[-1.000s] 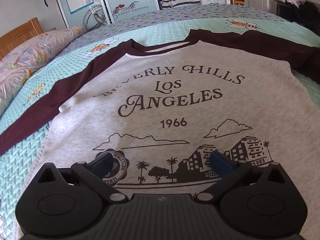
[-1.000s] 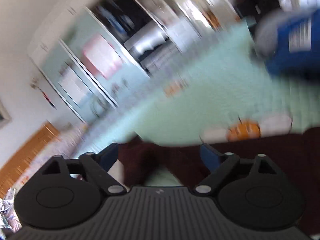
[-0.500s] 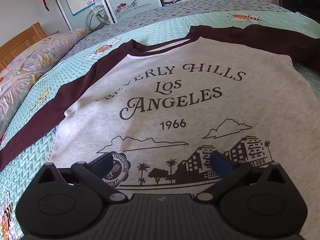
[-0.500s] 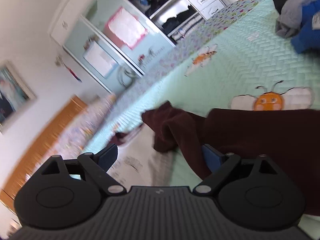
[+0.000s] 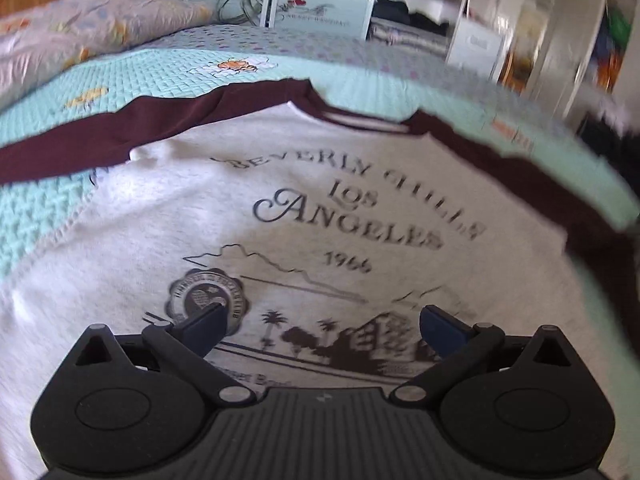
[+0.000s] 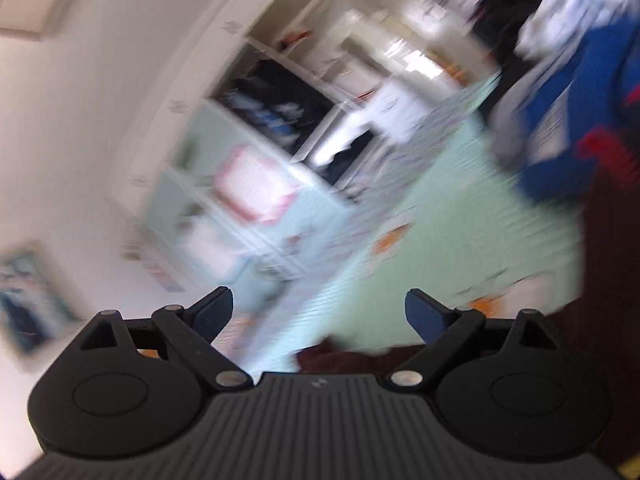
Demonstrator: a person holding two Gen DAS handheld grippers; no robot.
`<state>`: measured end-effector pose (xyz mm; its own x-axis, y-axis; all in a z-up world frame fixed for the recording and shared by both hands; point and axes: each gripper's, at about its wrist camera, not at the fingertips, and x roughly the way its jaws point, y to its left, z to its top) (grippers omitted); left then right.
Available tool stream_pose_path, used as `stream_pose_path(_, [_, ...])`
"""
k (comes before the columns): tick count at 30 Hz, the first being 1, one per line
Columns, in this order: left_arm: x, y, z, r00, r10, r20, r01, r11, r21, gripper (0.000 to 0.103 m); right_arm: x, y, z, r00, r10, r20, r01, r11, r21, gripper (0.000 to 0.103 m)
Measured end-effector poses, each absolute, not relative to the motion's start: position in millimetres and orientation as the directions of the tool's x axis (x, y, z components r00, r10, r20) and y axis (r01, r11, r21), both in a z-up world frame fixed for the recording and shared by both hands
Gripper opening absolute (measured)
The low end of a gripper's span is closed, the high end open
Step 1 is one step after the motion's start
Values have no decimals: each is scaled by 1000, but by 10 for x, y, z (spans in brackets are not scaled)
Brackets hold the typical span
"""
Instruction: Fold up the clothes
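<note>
Both grippers spread, empty — sweatshirt [image 5: 224,216] flat on bedspread [image 5: 44,216].
Left gripper [image 5: 322,322] over lower-centre print; right gripper [image 6: 319,312] view blurred.

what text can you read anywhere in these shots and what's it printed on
"BEVERLY HILLS" on the sweatshirt chest, the second word badly smeared
"LOS ANGELES" below it, same sweatshirt
"1966" under that, last digit blurred
Round seal on the sweatshirt: lettering too small to read
Line under the skyline print: blurred, unreadable
Cabinet door lettering: too blurred to read
Right wrist view: all motion blur, nothing readable
</note>
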<state>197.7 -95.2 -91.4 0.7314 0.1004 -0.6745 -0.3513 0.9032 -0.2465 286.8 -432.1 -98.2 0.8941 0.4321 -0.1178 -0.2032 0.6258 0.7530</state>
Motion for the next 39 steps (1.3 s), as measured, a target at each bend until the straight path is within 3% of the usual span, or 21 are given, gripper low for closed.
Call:
stream_pose_path(2, [1954,-964,-889,769,18,-639,-322,875,-363,102,2837,-4343,-963,899,376,-223,-109,687,719,94])
stream_pose_path(3, [1975,-1000,-886,781,-26,-624,-296,864,-407,102,2807,-4394,-968,892,389,-230,-98,664,741,94])
stream_pose_path(8, [2272,-1286,-1093,797,-200,-570,-120,873,-473,102,2579,-4689,-866,872,472,-132,-158,526,836,95])
stream_pose_path(11, [2252,-1370,-1268,868,-173,-466,-63,892,-447,102,2403,-4792,-882,874,463,-147,-132,519,845,99])
stream_pose_path(14, [2215,-1360,-1304,881,-188,-433,-48,878,-477,102,2203,-4746,-1001,858,461,-227,-78,552,830,99])
stream_pose_path(18, [2176,-1326,-1337,894,-210,-397,-32,852,-523,102,2053,-4615,-1151,844,342,-413,73,690,720,97])
stream_pose_path(22, [2184,-1367,-1342,895,-206,-396,-31,856,-516,102,2004,-4534,-1177,853,325,-409,70,705,705,98])
stream_pose_path(28, [2204,-1369,-1336,896,-207,-393,-31,854,-519,102,2141,-4574,-1309,904,326,-278,24,609,793,103])
stream_pose_path(33, [2191,-1291,-1337,896,-212,-389,-28,849,-527,102,2195,-4526,-1239,858,421,-293,27,533,846,103])
stream_pose_path(39, [2177,-1258,-1329,896,-211,-391,-30,850,-527,102,2162,-4381,-1155,807,383,-450,164,586,794,103])
